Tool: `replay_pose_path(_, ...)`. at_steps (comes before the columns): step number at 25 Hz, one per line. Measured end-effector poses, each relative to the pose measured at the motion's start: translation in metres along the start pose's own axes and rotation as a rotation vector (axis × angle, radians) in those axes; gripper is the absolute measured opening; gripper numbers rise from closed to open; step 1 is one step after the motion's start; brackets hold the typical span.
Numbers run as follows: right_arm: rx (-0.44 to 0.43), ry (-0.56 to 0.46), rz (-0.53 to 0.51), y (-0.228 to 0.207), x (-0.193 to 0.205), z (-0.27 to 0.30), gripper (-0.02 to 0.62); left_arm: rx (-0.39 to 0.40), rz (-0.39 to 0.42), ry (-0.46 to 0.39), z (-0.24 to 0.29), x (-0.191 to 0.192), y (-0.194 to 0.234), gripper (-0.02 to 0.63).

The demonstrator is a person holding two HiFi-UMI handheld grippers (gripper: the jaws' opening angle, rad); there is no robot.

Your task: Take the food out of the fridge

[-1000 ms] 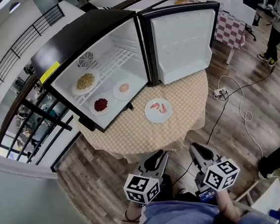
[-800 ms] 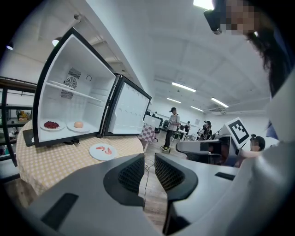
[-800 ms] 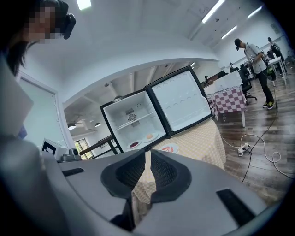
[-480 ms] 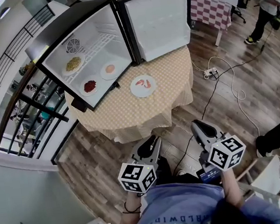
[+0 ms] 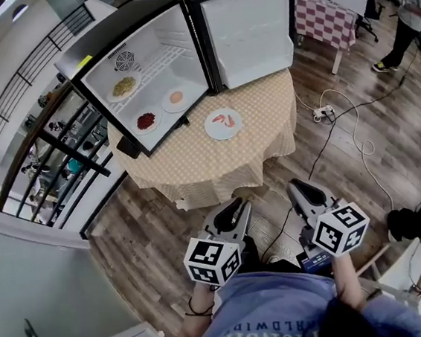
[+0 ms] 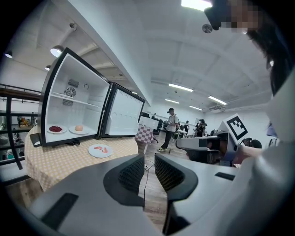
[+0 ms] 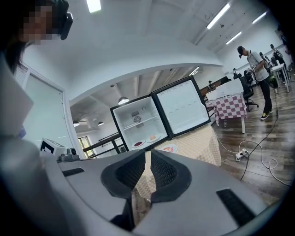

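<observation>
Pads (image 6: 131,174), ribbed dark grey, on left tongs (image 6: 148,169) and right tongs (image 7: 147,169) stand slightly parted, empty (round checked tablecloth (image 5: 217,159) ahead).

a white power strip (image 5: 325,113) lies on the wooden floor (image 5: 149,223).

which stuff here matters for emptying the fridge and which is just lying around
Job: fridge, yellow food plate on its shelf, red food plate, peach-coloured food plate, shrimp plate already on the round table.
Lying about: power strip, checked table.
</observation>
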State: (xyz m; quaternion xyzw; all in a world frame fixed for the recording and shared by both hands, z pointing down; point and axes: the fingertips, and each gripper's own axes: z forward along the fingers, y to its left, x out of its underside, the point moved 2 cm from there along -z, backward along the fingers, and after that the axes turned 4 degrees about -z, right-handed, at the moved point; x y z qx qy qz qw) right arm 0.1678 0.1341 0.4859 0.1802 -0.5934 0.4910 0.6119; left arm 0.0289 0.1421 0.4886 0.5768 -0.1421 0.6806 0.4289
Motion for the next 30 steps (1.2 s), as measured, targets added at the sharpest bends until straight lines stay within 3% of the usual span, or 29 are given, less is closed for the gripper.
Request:
replay_pose_path(11, -0.056, 0.026, -0.038, 0.017, 0.005, -0.008, 0.051, -0.033, -0.005, -0.009, -0.017, 0.006, -0.008, 0.081)
replay_pose_path(30, -0.058, 0.026, -0.015, 0.019, 0.011, -0.024, 0.049, -0.007, 0.011, 0.010, -0.016, 0.011, -0.030, 0.081)
